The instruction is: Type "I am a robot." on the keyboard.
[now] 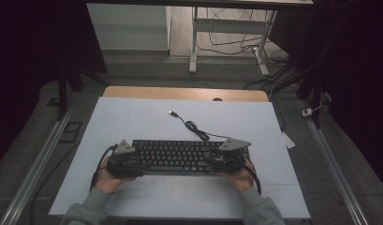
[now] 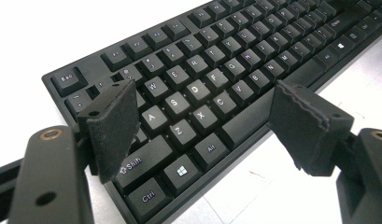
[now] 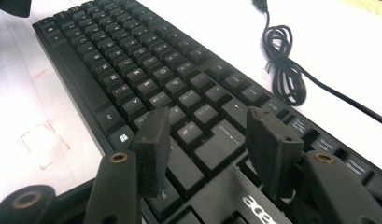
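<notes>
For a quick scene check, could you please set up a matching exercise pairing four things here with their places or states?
1. keyboard
2. coiled cable
3. left gripper
4. right gripper

a. jaws open over the keyboard's end with the acer logo
b. lies between both hands
c. jaws open over the Shift and Ctrl end
d. on the table beyond the keyboard

Pairs: 1-b, 2-d, 3-c, 4-a
</notes>
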The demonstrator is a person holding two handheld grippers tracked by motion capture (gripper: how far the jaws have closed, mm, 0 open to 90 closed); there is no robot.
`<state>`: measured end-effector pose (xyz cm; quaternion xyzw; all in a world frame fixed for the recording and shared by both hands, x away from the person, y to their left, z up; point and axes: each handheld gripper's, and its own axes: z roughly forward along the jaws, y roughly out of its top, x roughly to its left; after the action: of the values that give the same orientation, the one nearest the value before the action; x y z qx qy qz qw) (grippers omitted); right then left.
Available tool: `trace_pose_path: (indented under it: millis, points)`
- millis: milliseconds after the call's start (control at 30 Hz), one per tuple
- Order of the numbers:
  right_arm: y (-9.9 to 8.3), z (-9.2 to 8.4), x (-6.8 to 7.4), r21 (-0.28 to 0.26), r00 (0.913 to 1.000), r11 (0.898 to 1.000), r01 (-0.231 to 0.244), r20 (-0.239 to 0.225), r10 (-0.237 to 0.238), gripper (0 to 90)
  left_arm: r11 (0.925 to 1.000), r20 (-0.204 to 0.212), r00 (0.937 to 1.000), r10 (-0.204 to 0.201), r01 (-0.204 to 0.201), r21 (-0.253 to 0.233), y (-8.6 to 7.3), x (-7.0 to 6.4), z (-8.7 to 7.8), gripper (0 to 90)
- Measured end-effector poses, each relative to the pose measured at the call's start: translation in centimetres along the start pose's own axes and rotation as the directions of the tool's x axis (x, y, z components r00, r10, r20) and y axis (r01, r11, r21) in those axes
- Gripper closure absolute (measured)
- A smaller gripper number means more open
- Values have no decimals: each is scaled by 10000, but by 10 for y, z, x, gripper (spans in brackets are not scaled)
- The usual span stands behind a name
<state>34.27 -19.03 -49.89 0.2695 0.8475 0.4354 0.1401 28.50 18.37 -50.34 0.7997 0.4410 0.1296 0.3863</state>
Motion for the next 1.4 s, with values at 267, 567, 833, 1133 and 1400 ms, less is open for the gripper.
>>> trace_pose_path:
  millis: [267,567,833,1133,1400]
  points:
    - [-7,-12,-3,51,9998,9999,120,177,-121,483,9997,-100,9999,-10,8,-237,-1,0,-5,243]
    - [-32,-50,-15,2,9977,9999,-165,653,164,479,9991,-244,9997,27,-38,-426,-9,-3,-12,244]
    - [-56,-85,-25,-154,9945,9989,-447,937,460,477,9986,-405,9992,-26,5,-538,-24,-3,-23,243]
    - [-68,-95,-30,-248,9947,9985,-479,894,500,473,9979,-509,9987,-48,15,-652,-33,-4,-31,242]
    - [-66,-93,-30,-261,9948,9986,-460,896,481,471,9979,-498,9988,23,-56,-643,-33,-4,-31,241]
